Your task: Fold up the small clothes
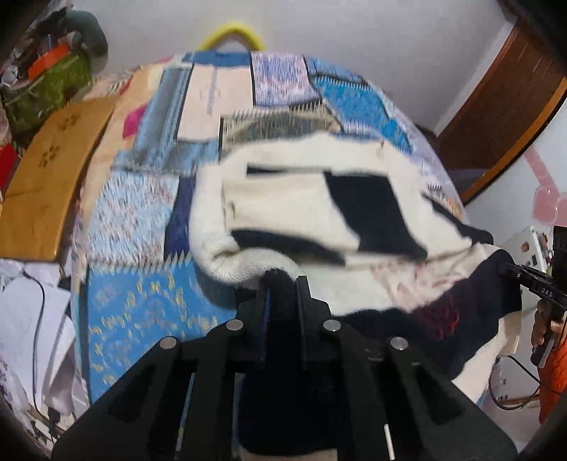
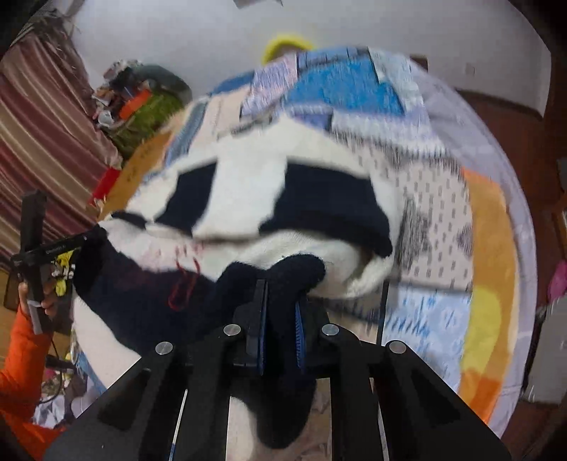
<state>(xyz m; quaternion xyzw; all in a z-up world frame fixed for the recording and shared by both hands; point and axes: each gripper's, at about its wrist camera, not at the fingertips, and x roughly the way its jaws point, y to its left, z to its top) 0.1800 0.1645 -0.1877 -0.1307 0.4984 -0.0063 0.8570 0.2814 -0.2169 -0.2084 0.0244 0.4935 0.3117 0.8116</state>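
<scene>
Left wrist view: my left hand-held gripper [image 1: 283, 283] is clamped on a navy edge of the sweater [image 1: 301, 198]. My right hand-held gripper [image 2: 280, 294] is likewise clamped on its navy hem. One garment: cream knit with navy blocks, lifted, bunched, draping onto the patchwork bedspread [image 1: 141, 212]. Motion blur throughout.

Bed w/ patchwork blanket [image 1: 141, 198], blue, pink, orange blocks. White wall [image 1: 354, 32] behind. Brown wood door frame [image 1: 503, 106] at right. Striped curtain [image 2: 42, 117] at left in right-wrist view. Cluttered pile [image 1: 46, 81] & cardboard box [image 1: 46, 170] beside bed. Yellow loop [image 1: 234, 33] at far edge.
</scene>
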